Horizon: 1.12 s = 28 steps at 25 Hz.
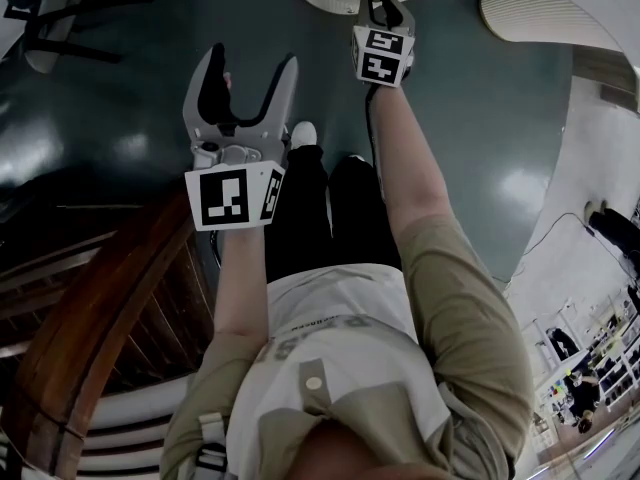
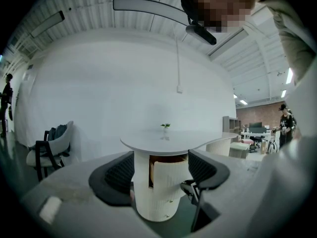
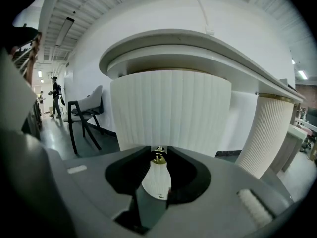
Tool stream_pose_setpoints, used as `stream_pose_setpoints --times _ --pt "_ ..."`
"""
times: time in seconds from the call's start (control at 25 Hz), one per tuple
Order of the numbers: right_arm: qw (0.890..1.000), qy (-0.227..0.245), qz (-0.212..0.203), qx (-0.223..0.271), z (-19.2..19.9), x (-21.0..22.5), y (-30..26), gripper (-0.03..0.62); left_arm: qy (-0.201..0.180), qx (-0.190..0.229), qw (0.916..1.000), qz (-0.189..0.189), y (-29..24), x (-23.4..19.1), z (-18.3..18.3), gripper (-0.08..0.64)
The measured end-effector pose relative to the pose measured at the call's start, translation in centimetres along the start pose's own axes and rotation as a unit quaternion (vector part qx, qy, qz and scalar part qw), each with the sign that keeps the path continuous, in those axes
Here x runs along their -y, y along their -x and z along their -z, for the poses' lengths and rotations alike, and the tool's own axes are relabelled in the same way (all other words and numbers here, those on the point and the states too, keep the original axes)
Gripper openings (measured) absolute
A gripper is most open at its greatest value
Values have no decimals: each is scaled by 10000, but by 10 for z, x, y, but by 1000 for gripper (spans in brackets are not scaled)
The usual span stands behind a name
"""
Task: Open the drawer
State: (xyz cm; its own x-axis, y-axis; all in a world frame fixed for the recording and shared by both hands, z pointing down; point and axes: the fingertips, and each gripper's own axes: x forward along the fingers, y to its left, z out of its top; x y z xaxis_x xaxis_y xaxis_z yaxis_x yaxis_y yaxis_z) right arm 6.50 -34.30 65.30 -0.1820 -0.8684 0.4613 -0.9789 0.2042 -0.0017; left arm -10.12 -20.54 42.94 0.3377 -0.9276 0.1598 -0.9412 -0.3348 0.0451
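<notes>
The round white fluted cabinet (image 2: 143,195) stands under a white tabletop (image 2: 168,139). Its top drawer (image 2: 171,175) is pulled partway out, and the wooden inside shows above the drawer front. In the right gripper view the drawer front (image 3: 171,108) fills the middle, and my right gripper (image 3: 159,152) is shut on its small brass knob (image 3: 159,157). A lower knob (image 3: 159,196) shows beneath. In the head view the right gripper (image 1: 385,8) reaches the cabinet at the top. My left gripper (image 1: 248,78) hangs open and empty, well back from the cabinet.
A second fluted pedestal (image 3: 265,133) stands to the right of the cabinet. A dark chair (image 3: 86,115) sits to the left, with people far behind it. A small plant (image 2: 165,127) is on the tabletop. Curved wooden steps (image 1: 100,308) lie at my left.
</notes>
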Motion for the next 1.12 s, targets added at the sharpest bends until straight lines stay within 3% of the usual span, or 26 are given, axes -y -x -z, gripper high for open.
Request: stream_pose_setpoints --times 1.12 --pt "9990 -268 -344 -55 45 -13 74 107 -13 -50 10000 47 7 23 -5 345"
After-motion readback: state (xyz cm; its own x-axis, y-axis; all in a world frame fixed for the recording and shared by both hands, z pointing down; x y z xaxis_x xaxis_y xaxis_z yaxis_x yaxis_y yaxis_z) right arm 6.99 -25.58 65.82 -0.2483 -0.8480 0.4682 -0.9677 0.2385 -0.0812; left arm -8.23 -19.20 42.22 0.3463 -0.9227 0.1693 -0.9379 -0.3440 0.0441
